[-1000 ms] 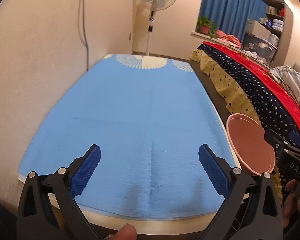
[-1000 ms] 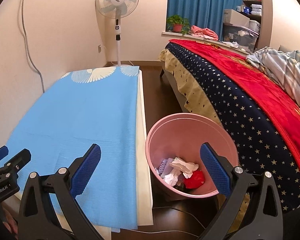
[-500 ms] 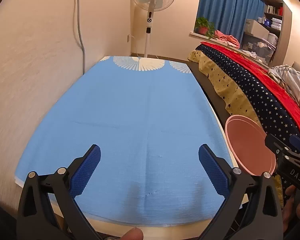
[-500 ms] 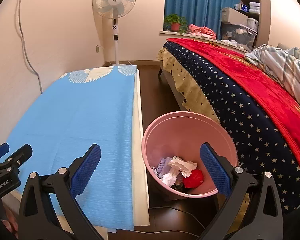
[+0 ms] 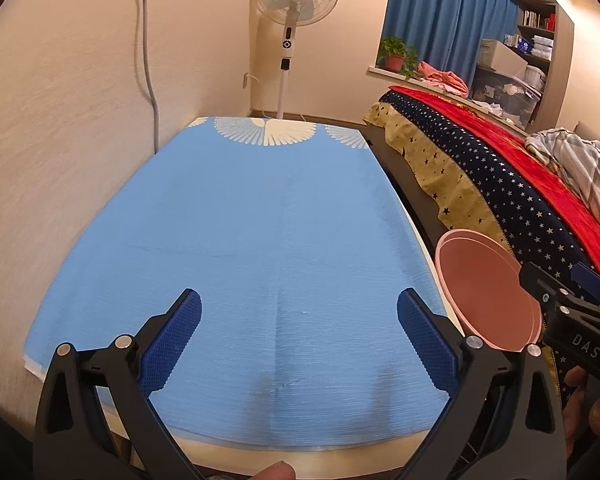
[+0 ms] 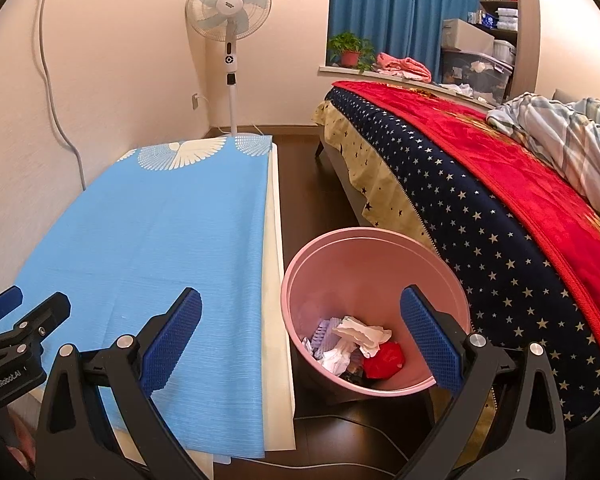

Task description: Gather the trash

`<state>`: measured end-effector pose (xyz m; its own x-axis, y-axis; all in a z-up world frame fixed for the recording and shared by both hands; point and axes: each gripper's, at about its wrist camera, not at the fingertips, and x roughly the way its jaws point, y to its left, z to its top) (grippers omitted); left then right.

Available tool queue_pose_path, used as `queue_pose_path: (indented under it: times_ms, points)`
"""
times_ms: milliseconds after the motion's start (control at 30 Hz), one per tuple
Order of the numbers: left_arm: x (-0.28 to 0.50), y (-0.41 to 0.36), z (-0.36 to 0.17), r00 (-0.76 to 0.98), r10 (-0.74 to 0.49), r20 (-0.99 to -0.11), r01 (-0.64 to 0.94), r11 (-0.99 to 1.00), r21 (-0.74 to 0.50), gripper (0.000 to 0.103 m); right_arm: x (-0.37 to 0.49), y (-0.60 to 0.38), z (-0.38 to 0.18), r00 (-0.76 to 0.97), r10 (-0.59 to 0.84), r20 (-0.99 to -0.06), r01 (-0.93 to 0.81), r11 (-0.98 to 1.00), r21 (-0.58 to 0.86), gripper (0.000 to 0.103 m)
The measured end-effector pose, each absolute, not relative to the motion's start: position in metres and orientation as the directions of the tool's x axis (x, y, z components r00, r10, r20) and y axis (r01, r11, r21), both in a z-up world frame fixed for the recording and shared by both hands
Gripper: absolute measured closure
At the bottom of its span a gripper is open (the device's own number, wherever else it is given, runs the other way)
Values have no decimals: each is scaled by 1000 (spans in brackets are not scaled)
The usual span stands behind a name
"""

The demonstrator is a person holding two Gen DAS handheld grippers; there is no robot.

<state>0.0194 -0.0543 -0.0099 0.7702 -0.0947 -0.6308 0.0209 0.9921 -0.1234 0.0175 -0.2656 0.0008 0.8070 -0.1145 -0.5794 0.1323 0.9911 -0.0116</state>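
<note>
L wrist: left gripper [image 5: 298,322] jaws wide apart, empty, over blue mat [image 5: 240,240]; other tool reads "DAS" | R wrist: right gripper [image 6: 300,326] jaws apart, empty; trash [image 6: 356,346] in pink bin [image 6: 380,240] between mat and bed [image 6: 480,200]; "GenRobot.AI" on left tool

We are seeing the pink bin [image 5: 488,292] partly hiding behind the right gripper [image 5: 568,300], its contents hiding below the rim, fingers [image 5: 580,400] running off the frame edge.
</note>
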Motion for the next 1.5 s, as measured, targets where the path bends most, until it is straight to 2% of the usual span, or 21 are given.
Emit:
queue_pose_path:
  times_ms: [1000, 1200, 1367, 1500]
  points:
    - [24, -57, -10, 754, -124, -645, 32, 988, -153, 8, 19, -263, -1, 807, -123, -577, 132, 991, -26, 5]
    - [22, -58, -11, 756, -134, -641, 33, 985, -167, 8, 19, -261, -2, 809, -127, -574, 133, 991, -32, 5]
    - [16, -62, -6, 781, -158, -605, 64, 983, -175, 8, 19, -260, -2, 810, -126, -573, 133, 991, -29, 5]
    - [19, -63, -8, 771, -148, -620, 49, 984, -173, 8, 19, -260, -3, 809, -127, -573, 134, 991, -30, 5]
